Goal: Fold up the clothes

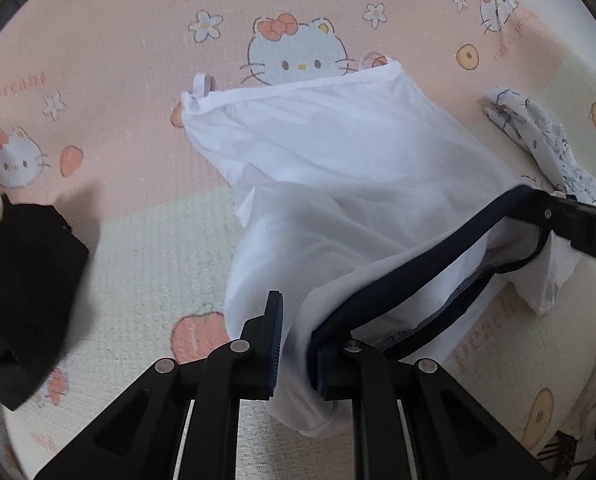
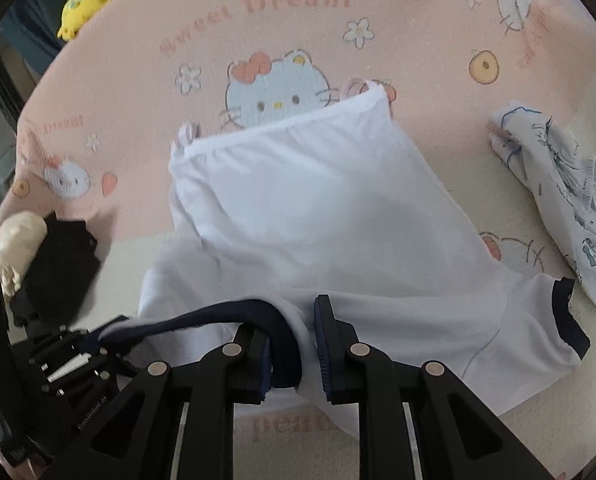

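Your left wrist camera sat low behind its black two-finger left gripper [image 1: 294,340], looking forward and down along the fingers, close over the white cotton T-shirt with navy trim [image 1: 338,168]. Your right wrist camera looked the same way from behind the black right gripper [image 2: 294,348], set just to the other side and equally near the cloth.

Both views shared that shirt, the pink and cream cartoon-cat printed bed sheet [image 1: 118,60] beneath it, the crumpled white garment with blue print [image 1: 546,144] on the right, and the black folded cloth [image 1: 30,280] on the left. Each camera also caught the other gripper at its frame edge.
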Demonstrator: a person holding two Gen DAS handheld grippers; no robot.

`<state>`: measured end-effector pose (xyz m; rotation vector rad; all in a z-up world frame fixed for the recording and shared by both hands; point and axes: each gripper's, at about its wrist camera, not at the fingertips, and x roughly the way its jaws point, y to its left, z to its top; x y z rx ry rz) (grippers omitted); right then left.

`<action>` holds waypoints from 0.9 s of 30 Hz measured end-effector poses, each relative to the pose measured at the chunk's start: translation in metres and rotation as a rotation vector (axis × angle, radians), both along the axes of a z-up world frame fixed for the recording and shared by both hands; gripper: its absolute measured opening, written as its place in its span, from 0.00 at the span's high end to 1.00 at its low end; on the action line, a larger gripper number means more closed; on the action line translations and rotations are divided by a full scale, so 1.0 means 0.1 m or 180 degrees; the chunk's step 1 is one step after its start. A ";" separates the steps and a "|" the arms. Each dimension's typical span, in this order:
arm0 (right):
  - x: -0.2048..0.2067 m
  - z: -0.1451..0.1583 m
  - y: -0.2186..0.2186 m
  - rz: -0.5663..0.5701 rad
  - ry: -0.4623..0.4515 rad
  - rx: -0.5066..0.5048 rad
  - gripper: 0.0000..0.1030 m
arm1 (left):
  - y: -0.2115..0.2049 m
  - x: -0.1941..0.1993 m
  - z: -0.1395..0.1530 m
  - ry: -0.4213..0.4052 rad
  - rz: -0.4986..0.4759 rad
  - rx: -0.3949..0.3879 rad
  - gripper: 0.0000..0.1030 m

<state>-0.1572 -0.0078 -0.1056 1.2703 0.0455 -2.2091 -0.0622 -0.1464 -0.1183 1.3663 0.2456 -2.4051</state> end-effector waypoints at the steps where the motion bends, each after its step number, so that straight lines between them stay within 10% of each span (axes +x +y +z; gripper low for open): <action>1: 0.03 0.01 -0.01 0.0026 0.0024 0.0035 0.63 | -0.02 0.02 0.00 0.0029 0.0007 0.0082 0.89; 3: 0.11 0.06 0.01 0.0056 0.0043 -0.0024 0.49 | -0.06 0.05 -0.01 0.0098 0.0041 0.0215 0.89; 22: 0.59 0.24 0.12 0.0408 -0.0032 -0.0559 0.48 | -0.16 0.11 -0.13 0.0102 0.0122 0.0590 0.89; 27: 0.62 0.06 -0.13 0.0644 -0.0194 -0.0359 0.82 | -0.15 0.11 -0.13 0.0068 0.0112 0.0582 0.89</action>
